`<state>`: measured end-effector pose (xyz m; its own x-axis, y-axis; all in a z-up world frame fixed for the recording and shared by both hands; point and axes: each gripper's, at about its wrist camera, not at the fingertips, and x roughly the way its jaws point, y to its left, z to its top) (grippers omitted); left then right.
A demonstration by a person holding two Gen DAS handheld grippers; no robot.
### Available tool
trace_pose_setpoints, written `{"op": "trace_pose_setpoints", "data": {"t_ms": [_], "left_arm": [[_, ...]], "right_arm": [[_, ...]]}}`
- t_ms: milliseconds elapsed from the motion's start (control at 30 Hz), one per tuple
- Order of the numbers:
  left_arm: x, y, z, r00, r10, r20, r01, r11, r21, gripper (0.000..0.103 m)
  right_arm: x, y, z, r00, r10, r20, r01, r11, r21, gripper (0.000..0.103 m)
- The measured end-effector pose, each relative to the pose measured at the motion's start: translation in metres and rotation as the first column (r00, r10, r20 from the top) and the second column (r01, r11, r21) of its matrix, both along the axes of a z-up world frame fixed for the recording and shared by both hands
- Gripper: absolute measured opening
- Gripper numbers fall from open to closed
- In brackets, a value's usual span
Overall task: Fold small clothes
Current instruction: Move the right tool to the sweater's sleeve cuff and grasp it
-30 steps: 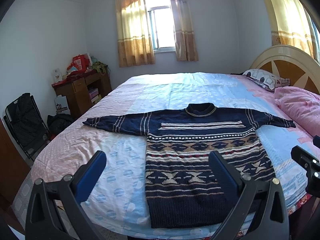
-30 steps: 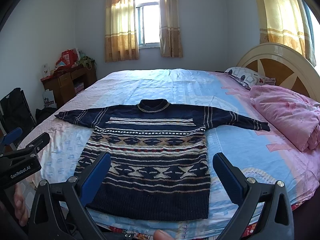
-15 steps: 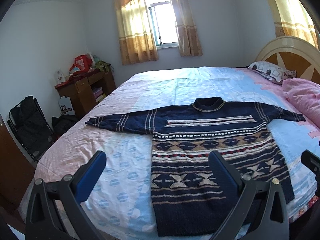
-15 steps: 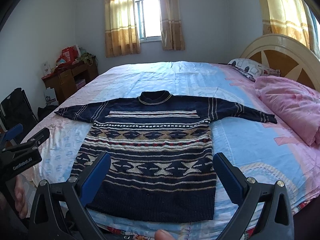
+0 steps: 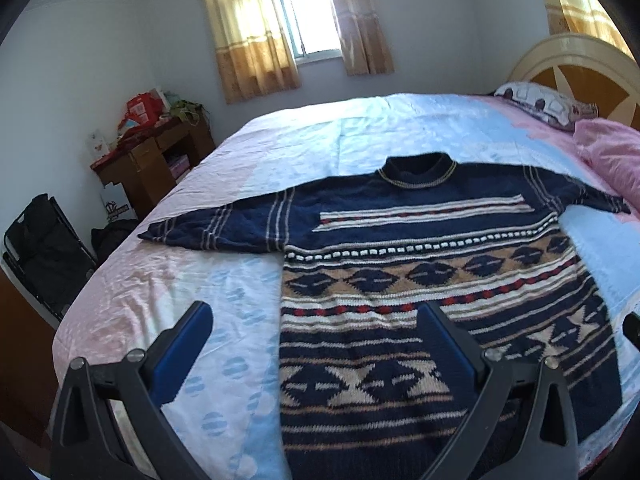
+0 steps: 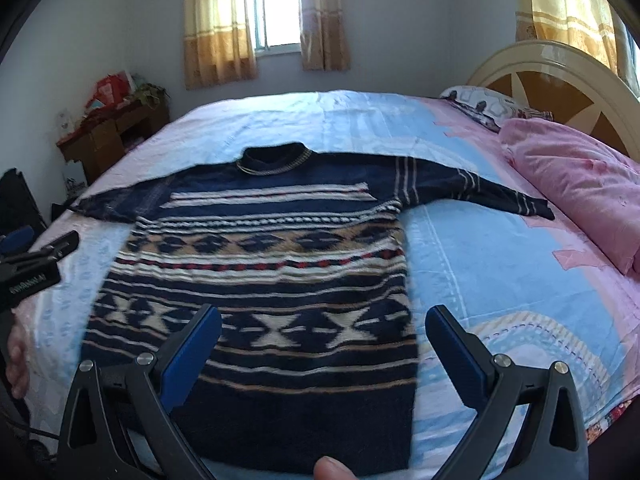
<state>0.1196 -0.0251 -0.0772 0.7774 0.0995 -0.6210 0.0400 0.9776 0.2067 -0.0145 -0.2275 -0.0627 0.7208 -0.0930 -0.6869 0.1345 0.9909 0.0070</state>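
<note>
hovering open tongs (image 5: 314,330), flat sweater (image 5: 420,280)

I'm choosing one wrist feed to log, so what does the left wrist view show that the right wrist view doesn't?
Only the left wrist view shows the left sleeve sharply, out to its cuff, plus the left gripper, jaws open, over the sweater's left edge.

Only the right wrist view shows the right sleeve to its cuff, the full pink quilt, and the right gripper, open over the hem.

Both show the patterned navy sweater flat and unfolded on the bed, and the window.
</note>
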Motion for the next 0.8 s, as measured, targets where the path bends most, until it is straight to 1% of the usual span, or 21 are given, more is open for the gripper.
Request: {"op": "trace_pose_setpoints", "data": {"t_ms": [200, 367, 633, 800], "left_arm": [[0.029, -0.017, -0.019, 0.999, -0.016, -0.044, 0.018, 0.999, 0.043, 0.103], [0.051, -0.031, -0.029, 0.997, -0.030, -0.071, 0.035, 0.997, 0.063, 0.103], [0.093, -0.061, -0.031, 0.996, -0.064, -0.062, 0.071, 0.991, 0.112, 0.103], [0.119, -0.077, -0.039, 0.995, -0.085, -0.058, 0.091, 0.988, 0.123, 0.103]], "right_arm": [[0.027, -0.030, -0.022, 0.998, -0.041, -0.052, 0.039, 0.998, -0.046, 0.102], [0.049, -0.058, -0.029, 0.994, -0.080, -0.071, 0.073, 0.993, -0.095, 0.102], [0.089, -0.114, -0.034, 0.981, -0.174, -0.082, 0.160, 0.975, -0.154, 0.102], [0.109, -0.146, -0.038, 0.971, -0.219, -0.094, 0.197, 0.960, -0.201, 0.102]]}}
